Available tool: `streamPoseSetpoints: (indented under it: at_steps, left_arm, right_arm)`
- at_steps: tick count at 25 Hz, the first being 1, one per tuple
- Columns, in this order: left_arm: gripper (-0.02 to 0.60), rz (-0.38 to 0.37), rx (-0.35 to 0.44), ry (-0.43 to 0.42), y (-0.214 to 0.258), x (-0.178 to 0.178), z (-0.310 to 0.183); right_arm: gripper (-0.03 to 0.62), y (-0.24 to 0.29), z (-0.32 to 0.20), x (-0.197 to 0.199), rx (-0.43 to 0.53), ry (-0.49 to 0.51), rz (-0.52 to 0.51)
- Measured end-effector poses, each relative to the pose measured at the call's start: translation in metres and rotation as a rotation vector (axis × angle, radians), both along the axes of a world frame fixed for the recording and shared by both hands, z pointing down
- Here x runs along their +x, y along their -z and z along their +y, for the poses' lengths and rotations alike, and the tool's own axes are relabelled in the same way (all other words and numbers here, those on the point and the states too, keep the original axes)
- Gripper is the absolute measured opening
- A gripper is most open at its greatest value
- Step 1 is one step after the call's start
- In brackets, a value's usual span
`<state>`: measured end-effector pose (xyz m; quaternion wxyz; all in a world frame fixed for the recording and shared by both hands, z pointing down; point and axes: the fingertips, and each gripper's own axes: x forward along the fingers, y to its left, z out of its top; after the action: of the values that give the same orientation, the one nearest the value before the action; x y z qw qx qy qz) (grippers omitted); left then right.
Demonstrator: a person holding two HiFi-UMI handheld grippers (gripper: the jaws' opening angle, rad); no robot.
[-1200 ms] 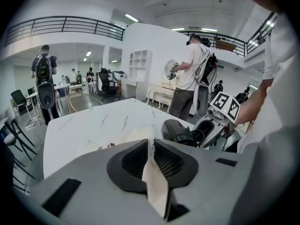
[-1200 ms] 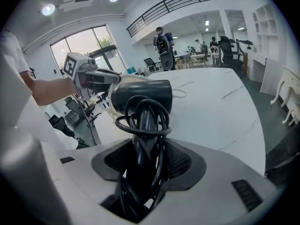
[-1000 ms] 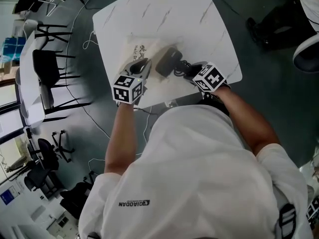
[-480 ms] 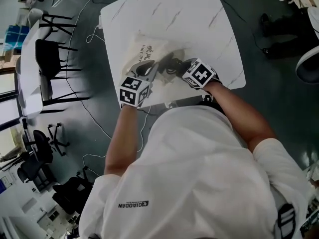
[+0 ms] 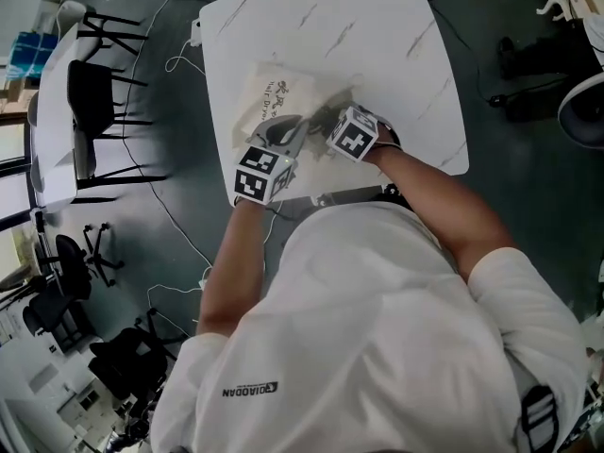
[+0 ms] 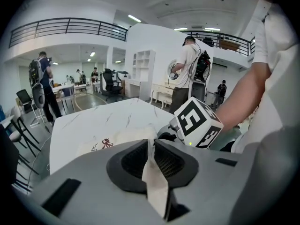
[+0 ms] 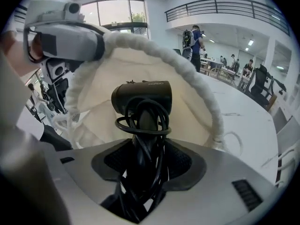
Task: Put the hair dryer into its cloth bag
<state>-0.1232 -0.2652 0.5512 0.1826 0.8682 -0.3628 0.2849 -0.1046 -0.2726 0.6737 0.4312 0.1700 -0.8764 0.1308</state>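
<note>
Rightward of the bag a second ago, the right gripper [image 5: 327, 122] has since slid left toward the middle of the frame and rolled over. It has carried the hair dryer [image 5: 319, 117] up to the mouth of the cloth bag [image 5: 276, 95]. The left gripper [image 5: 291, 131] has stayed put at the bag's near edge.

In the head view, both forearms reach forward and down over the near edge of the table [image 5: 387, 45], and the two marker cubes sit close together just below the bag. The left forearm runs nearly straight up the frame, while the right comes in at a slant from the lower right.

The left gripper view shows its jaws pinched on a fold of the bag's hem, which holds that lip up. The bag's printed panel lies flat on the table beyond, in the frame's left half.

In the right gripper view, the jaws are clamped around the dryer's handle and the cord [image 7: 140, 125] wound round it. The dryer's head points into the bag, and the corded rim [image 7: 187, 74] arches over it.

To do this step well, I judge the left grip should keep the lip raised and taut. The right should push straight along the dryer's own line, deep enough that head and cord both pass the rim before it lets go. A loose cord loop could catch the hem.
</note>
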Motion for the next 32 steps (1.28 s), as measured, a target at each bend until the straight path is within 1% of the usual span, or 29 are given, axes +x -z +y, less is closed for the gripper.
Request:
streamPoseSetpoints:
  at_steps: [6,9,11,13,15,17,21,23,25,26,29,32]
  left_arm:
    - [0.061,-0.011,-0.023,0.022,-0.011,-0.009,-0.001]
    - [0.061,-0.015,-0.031,0.027,-0.012,-0.007,0.0]
    - [0.061,-0.024,-0.031,0.025,-0.012,-0.005,0.0]
    - [0.061,-0.033,-0.029,0.024,-0.012,-0.006,0.001]
    - [0.061,-0.027,-0.032,0.029,-0.012,-0.006,0.0]
    - [0.061,-0.02,-0.034,0.036,-0.012,-0.006,0.0]
    - [0.061,-0.011,-0.041,0.051,-0.012,-0.007,-0.002]
    - [0.061,-0.011,-0.041,0.051,-0.01,-0.006,-0.003]
    - [0.061,-0.015,-0.041,0.05,-0.009,-0.007,-0.002]
    - [0.061,-0.017,-0.042,0.049,-0.009,-0.006,-0.002]
    - [0.061,-0.023,-0.043,0.046,-0.01,-0.003,-0.002]
    - [0.061,-0.027,-0.047,0.041,-0.011,0.0,0.002]
  right_arm:
    - [0.238,-0.029,-0.006,-0.002,0.044,0.063,0.068]
    - [0.247,-0.029,-0.006,-0.001,0.096,0.093,0.095]
    - [0.276,-0.023,-0.005,0.001,0.12,0.106,0.081]
    - [0.299,-0.011,-0.001,0.007,0.132,0.106,0.041]
    - [0.299,0.002,0.006,0.021,0.144,0.099,0.002]
    - [0.299,0.006,0.015,0.041,0.131,0.081,-0.015]
    - [0.296,-0.01,0.031,0.078,0.064,0.021,0.008]
    - [0.274,-0.016,0.032,0.087,0.056,-0.009,0.021]
    - [0.233,-0.019,0.032,0.087,0.077,-0.015,0.037]
    - [0.208,-0.02,0.031,0.086,0.087,-0.008,0.044]
    - [0.206,-0.022,0.03,0.081,0.098,0.044,0.062]
    - [0.161,-0.018,0.034,0.074,0.108,0.09,0.064]
